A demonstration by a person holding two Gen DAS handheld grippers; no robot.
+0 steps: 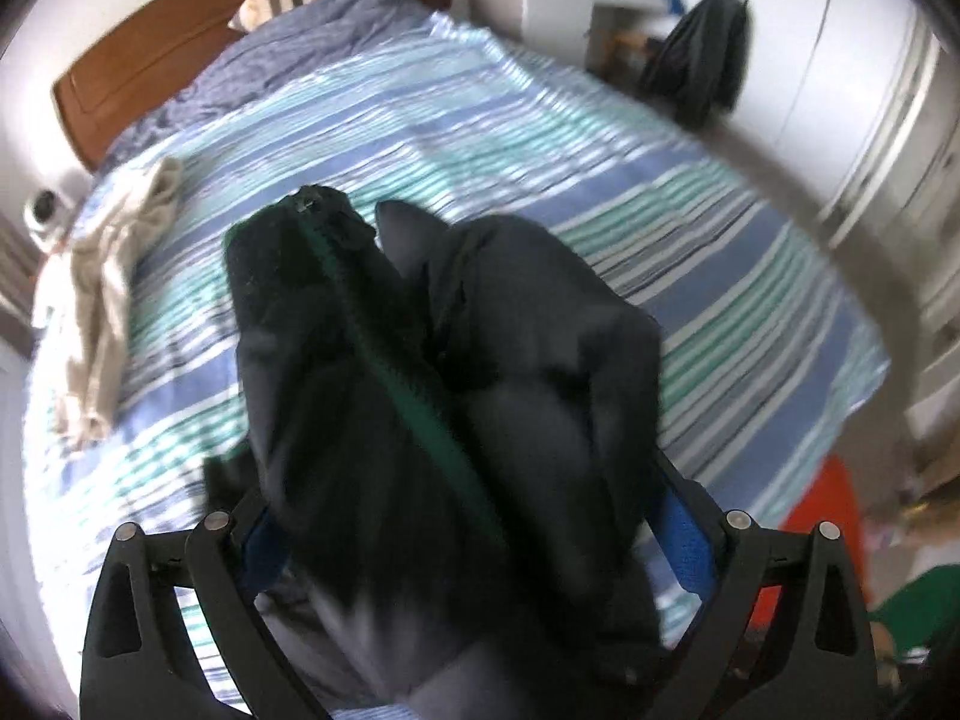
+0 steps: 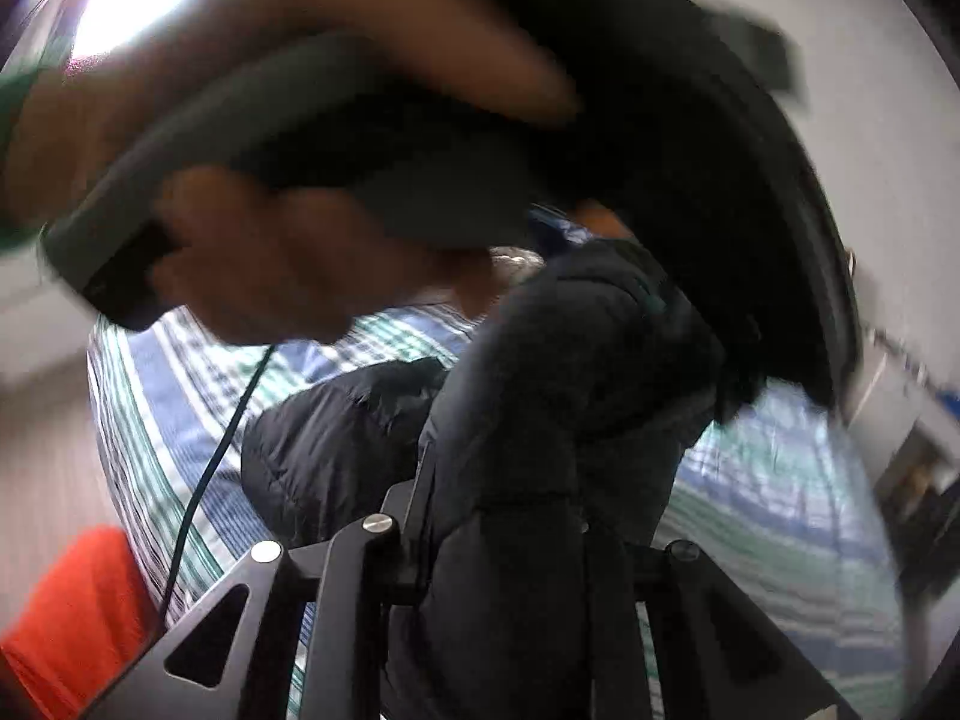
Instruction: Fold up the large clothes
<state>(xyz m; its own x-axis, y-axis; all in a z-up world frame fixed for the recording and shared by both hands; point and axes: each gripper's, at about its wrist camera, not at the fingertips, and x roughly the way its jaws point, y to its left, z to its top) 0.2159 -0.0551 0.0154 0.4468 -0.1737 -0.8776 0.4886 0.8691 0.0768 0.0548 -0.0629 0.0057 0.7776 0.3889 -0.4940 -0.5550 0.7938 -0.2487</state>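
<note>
Left wrist view: my left gripper (image 1: 474, 546) pinches a bunched fold of the dark jacket (image 1: 420, 372), which fills the lower centre of the frame and hangs raised above the striped bedspread (image 1: 540, 138). A green zipper (image 1: 396, 396) runs diagonally from upper left to lower right across the bunch. A beige garment (image 1: 102, 300) lies crumpled at the left edge of the bed; a wooden headboard (image 1: 180, 42) sits at upper left and another dark garment (image 1: 702, 60) hangs at upper right.

Right wrist view: my right gripper (image 2: 510, 588) is pressed together on a quilted part of the jacket, at lower centre. Above it, at upper left, a hand (image 2: 288, 180) grips the handle of the other tool. An orange object (image 2: 78, 618) shows at lower left; it is too blurred to identify.

Handling, as I judge it: the jacket looks padded and soft, bulky rather than heavy, with a smooth shell that may slip between narrow pads. It will sag wherever unsupported. I would take hold along firm edges, such as the zipper line, collar or hem, at 2 well-separated points.

Writing: no brand, label or legible text is visible in either view.
</note>
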